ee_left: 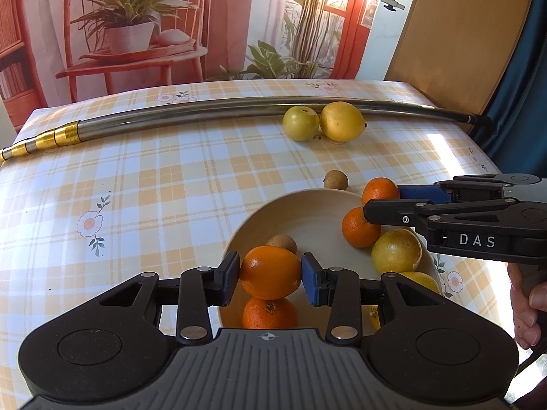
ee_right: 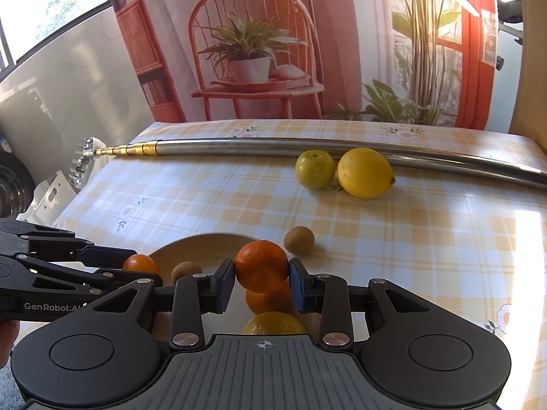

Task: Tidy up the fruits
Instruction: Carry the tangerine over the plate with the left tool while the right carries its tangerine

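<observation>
left wrist view shows my left gripper (ee_left: pixel 270 278) pinching a round orange tangerine (ee_left: pixel 270 271) between its blue pads, held over the near part of a shallow cream bowl (ee_left: pixel 307 212). just under it, inside the bowl, sits a second orange tangerine (ee_left: pixel 270 312), and a small brown longan-like fruit (ee_left: pixel 282 242) lies just behind the held one. on the bowl's right side i see a third tangerine (ee_left: pixel 359 228) and a round pale yellow fruit (ee_left: pixel 396 251).

my right gripper (ee_left: pixel 379 201) comes in from the right over the bowl's far rim; in the right wrist view it clamps another orange tangerine (ee_right: pixel 261 265) between its pads, above the fruit in the bowl.

outside the bowl, on the yellow checked tablecloth (ee_left: pixel 154 188), a small brown round fruit (ee_left: pixel 336 180) rests near the rim. farther back a yellow-green round fruit (ee_left: pixel 301 123) and a yellow lemon (ee_left: pixel 342 121) touch each other, just beside a long steel pole with gold telescopic end (ee_left: pixel 205 116).
</observation>
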`<state>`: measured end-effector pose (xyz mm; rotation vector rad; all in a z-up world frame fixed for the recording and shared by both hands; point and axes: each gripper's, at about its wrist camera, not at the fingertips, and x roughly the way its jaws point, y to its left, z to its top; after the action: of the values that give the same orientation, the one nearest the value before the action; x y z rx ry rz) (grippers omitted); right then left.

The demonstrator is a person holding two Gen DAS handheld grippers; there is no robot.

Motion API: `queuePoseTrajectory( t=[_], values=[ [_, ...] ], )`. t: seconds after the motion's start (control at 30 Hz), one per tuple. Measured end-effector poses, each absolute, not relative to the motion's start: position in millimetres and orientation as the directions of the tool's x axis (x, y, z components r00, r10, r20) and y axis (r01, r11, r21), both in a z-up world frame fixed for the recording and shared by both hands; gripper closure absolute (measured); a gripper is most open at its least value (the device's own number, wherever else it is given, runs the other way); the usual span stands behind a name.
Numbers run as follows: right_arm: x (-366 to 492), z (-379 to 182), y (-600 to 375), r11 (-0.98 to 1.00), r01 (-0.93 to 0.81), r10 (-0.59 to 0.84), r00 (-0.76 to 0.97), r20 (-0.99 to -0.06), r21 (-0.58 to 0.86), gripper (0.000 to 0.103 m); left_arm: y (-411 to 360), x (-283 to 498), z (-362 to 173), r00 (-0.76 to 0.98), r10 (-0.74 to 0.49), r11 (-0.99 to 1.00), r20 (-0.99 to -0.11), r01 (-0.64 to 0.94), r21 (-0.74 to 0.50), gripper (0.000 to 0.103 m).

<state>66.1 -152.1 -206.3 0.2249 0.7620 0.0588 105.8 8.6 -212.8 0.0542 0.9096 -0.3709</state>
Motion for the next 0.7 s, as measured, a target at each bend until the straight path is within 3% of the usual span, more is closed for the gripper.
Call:
queuePoseTrajectory(
  t=[0.7],
  values=[
    [88,-213,-146,0.978,-0.005,0.152,0.701,-0.697,0.208,0.072,2,118,-223,0.537,-0.283,0.927,-0.795,0.365,-0.083,0.062]
  ],
)
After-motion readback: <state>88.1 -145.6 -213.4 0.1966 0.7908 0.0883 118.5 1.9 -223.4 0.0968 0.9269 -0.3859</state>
